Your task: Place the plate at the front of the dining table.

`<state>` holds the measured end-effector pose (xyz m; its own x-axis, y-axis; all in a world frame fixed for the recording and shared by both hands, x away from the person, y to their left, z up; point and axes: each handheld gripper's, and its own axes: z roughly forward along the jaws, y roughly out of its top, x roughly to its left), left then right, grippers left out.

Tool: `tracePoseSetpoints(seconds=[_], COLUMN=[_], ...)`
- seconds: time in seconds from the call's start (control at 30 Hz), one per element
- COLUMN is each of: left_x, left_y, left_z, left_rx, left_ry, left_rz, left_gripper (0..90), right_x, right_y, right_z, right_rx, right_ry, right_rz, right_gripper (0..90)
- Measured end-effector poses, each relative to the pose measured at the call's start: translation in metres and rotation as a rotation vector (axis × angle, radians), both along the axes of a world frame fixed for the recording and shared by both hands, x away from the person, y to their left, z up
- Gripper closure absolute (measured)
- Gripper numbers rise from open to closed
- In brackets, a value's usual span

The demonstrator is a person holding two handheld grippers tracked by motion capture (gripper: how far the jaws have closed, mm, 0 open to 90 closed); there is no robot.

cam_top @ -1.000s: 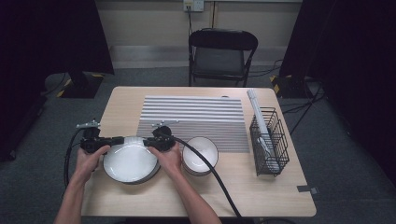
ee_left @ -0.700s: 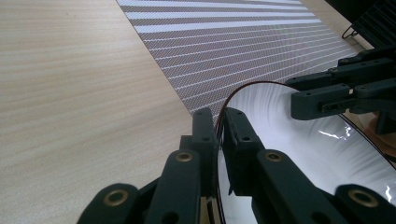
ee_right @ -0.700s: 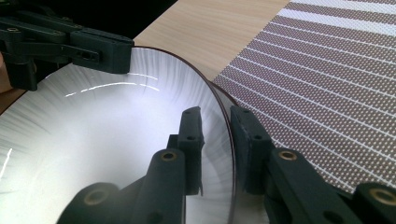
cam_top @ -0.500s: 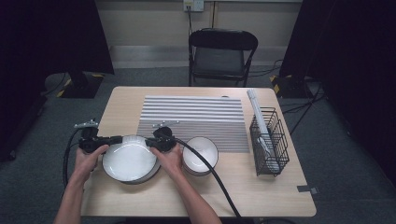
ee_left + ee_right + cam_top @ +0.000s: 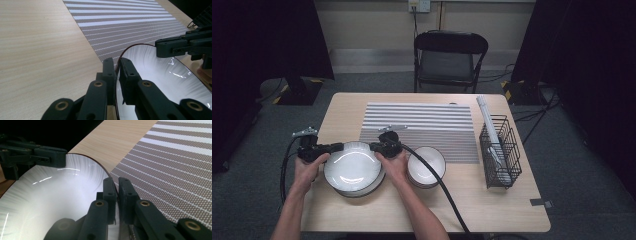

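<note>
**Operator:** Report the position of the large bowl.

**Inspector:** The large bowl, white with a dark rim, sits near the front-left of the table, just in front of the striped mat. A smaller bowl stands just beside it on the person's right, close enough that I cannot tell whether the two touch.

**Operator:** State of the left gripper?

**Inspector:** Its jaws are clamped on the left edge of the large bowl. In the left gripper view the two black jaws stand almost together, with the thin dark rim pinched between them.

**Operator:** And the right gripper?

**Inspector:** It grips the opposite edge. Its jaws have just been closing, and in the right gripper view they stand narrow with the rim between them, one jaw inside the bowl and one outside. The left gripper shows across the bowl in that view, at the far edge.

**Operator:** Other items on the table?

**Inspector:** A black wire basket stands at the right side, well apart from both bowls, with a long pale item leaning out of it. A folding chair stands beyond the far edge of the table.
</note>
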<state>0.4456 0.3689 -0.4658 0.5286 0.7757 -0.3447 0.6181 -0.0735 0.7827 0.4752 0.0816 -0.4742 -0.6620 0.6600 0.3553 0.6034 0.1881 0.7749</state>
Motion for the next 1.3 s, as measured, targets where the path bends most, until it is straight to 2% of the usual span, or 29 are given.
tracePoseSetpoints(seconds=[0.13, 0.33, 0.47, 0.6, 0.63, 0.7, 0.83, 1.1, 1.27, 1.3], left_x=[0.0, 0.001, 0.0, 0.0, 0.0, 0.0, 0.001, 0.003, 0.003, 0.003], left_y=[0.0, 0.0, -0.002, -0.001, -0.001, -0.002, 0.001, -0.001, 0.0, 0.0], left_z=[0.0, -0.001, 0.001, 0.0, 0.0, 0.001, -0.001, 0.0, -0.001, 0.0], left_rx=[0.005, -0.017, -0.002, -0.016, -0.013, -0.013, -0.024, -0.03, -0.048, -0.04], left_ry=[-0.004, -0.013, -0.022, -0.02, -0.021, -0.023, -0.016, -0.028, -0.009, -0.008], left_rz=[0.005, 0.018, 0.022, 0.018, 0.018, 0.022, 0.029, 0.039, 0.046, 0.05], left_gripper=[83.5, 83.2, 83.5, 83.7, 83.7, 83.8, 83.3, 82.9, 82.1, 81.8], right_x=[0.0, 0.003, 0.004, 0.002, 0.001, 0.001, 0.002, 0.005, 0.005, 0.005], right_y=[0.0, 0.0, 0.0, 0.001, 0.002, 0.002, 0.0, -0.001, -0.002, -0.002], right_z=[0.001, 0.005, 0.004, 0.0, -0.004, -0.006, -0.005, 0.0, 0.001, 0.001], right_rx=[0.0, -0.005, -0.005, -0.022, -0.019, -0.009, 0.028, 0.014, 0.014, 0.015], right_ry=[-0.004, -0.015, -0.017, 0.003, 0.023, 0.031, 0.026, -0.007, -0.012, -0.012], right_rz=[-0.003, -0.007, -0.007, -0.004, 0.005, 0.003, -0.013, -0.012, -0.013, -0.011], right_gripper=[84.9, 85.0, 84.5, 80.1, 77.5, 77.5, 81.7, 82.9, 83.1, 83.1])
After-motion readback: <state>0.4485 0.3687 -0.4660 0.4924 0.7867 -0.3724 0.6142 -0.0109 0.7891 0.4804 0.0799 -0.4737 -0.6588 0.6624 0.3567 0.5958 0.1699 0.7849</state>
